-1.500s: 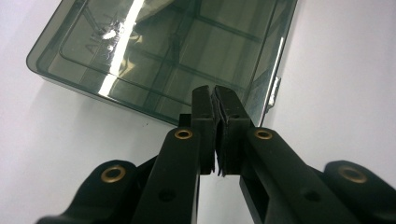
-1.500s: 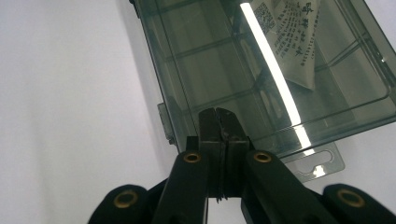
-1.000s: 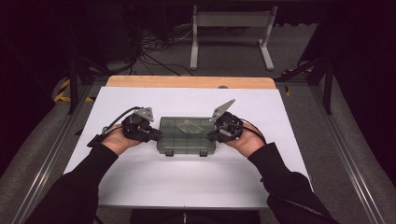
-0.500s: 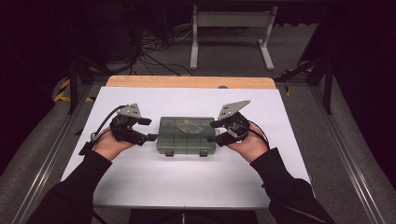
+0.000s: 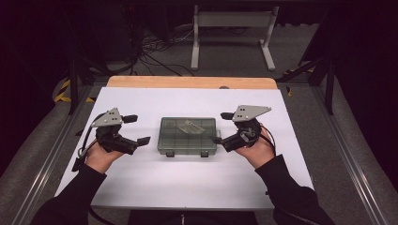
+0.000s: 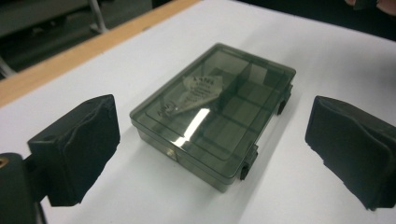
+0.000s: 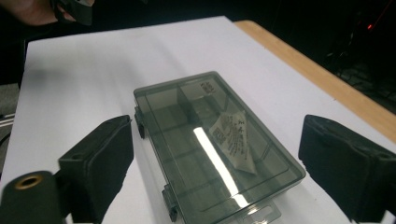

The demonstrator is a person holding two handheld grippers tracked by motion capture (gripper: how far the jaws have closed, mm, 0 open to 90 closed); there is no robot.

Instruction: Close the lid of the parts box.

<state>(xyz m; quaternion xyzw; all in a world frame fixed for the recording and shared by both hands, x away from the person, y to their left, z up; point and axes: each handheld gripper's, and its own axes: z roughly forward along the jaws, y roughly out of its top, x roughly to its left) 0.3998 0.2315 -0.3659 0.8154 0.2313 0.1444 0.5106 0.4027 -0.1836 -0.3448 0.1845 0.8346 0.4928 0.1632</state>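
Both sets of jaws have just been opening and now stand wide apart, holding nothing. Ahead of the left gripper (image 5: 133, 130), just past its black pads (image 6: 77, 149), sits the smoky plastic box (image 5: 188, 136), shut and flat on the white table (image 5: 187, 185). Jaws of the right gripper (image 5: 223, 127) face the box's other end, not touching it.

The bench (image 5: 187, 187) has a white top with a strip of pale wood (image 5: 187, 82) along its far edge. Grey carpeted floor (image 5: 300, 61) runs around it, with metal rails (image 5: 356, 168) along both sides. Beyond stands a grey metal frame (image 5: 233, 18) on 2 legs, beside a tangle of black cables (image 5: 155, 51). Yellow-and-black tape (image 5: 61, 91) marks the floor at left. The room's far end lies dark.
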